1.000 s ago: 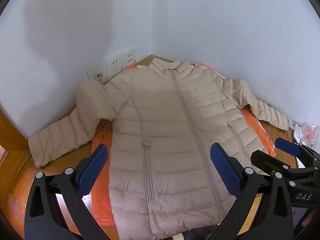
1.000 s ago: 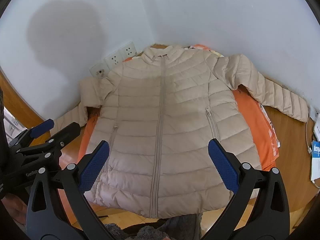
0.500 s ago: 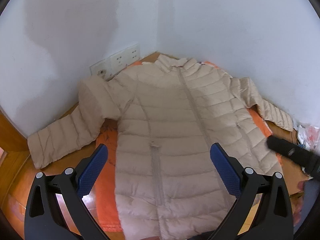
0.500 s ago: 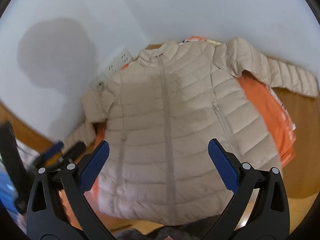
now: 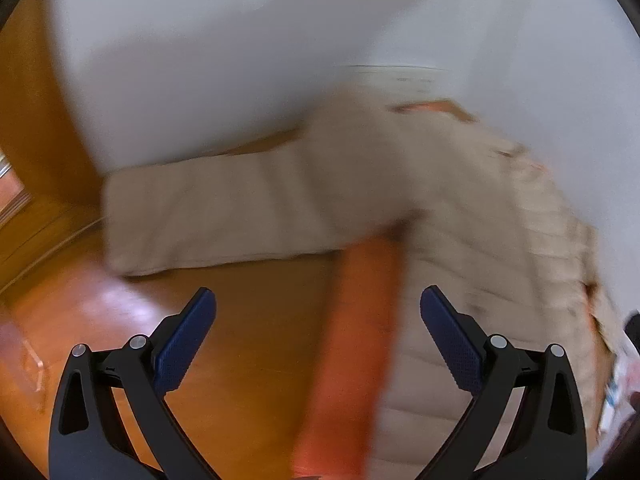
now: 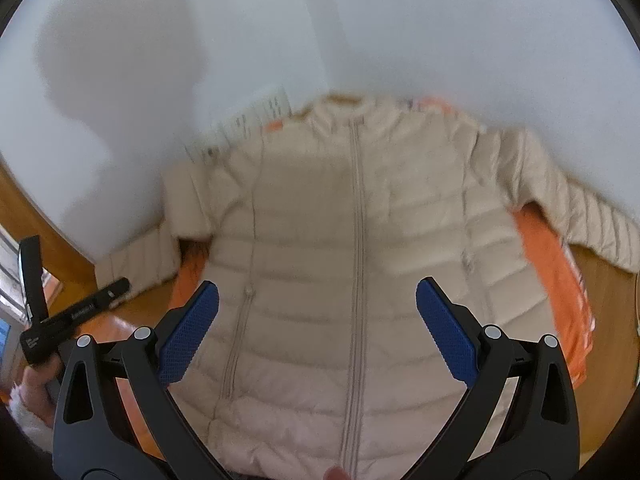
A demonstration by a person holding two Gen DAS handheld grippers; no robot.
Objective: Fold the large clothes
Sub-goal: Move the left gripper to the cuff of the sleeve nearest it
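Note:
A beige quilted puffer jacket (image 6: 352,264) lies flat and zipped on an orange cloth (image 6: 548,264) on a wooden table, sleeves spread. My right gripper (image 6: 318,336) is open and empty above the jacket's lower front. My left gripper (image 5: 318,340) is open and empty, over the bare wood below the jacket's left sleeve (image 5: 224,212); this view is blurred. The orange cloth (image 5: 356,344) shows as a strip beside the jacket body (image 5: 492,264). The left gripper also shows at the left edge of the right wrist view (image 6: 80,312), beside the sleeve end.
White walls meet in a corner behind the jacket, with wall sockets (image 6: 244,124) near the left shoulder. The wooden table (image 5: 248,312) is bare left of the jacket. Small items lie at the right edge (image 5: 620,376).
The left gripper has swung left, from over the jacket's hem to the left sleeve and bare wood. The right gripper has shifted back over the jacket's middle.

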